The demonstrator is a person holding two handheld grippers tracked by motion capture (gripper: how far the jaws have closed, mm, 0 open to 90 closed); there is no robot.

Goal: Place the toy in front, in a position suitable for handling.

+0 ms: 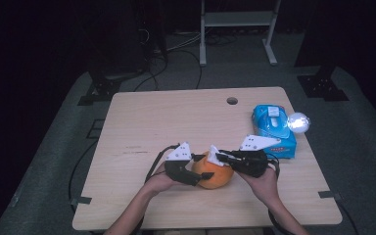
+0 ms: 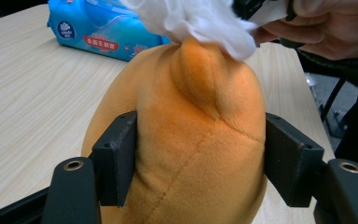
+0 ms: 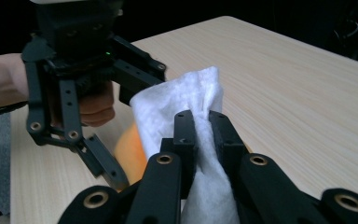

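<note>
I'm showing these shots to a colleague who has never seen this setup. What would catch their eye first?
Most striking is the plump orange plush toy near the front edge of the light wooden table, clamped between the left gripper jaws. The right gripper pinches a crumpled white tissue against the toy's top. Behind them at the right edge lies a blue plastic wipes pack, with a bright glare spot beside it.

Both forearms are coming in from the near edge, converging at the table's near middle. The left gripper [image 1: 196, 172] is clamping something between its jaws; the right gripper [image 1: 223, 157], jaws nearly closed, is pinching something thin.
</note>
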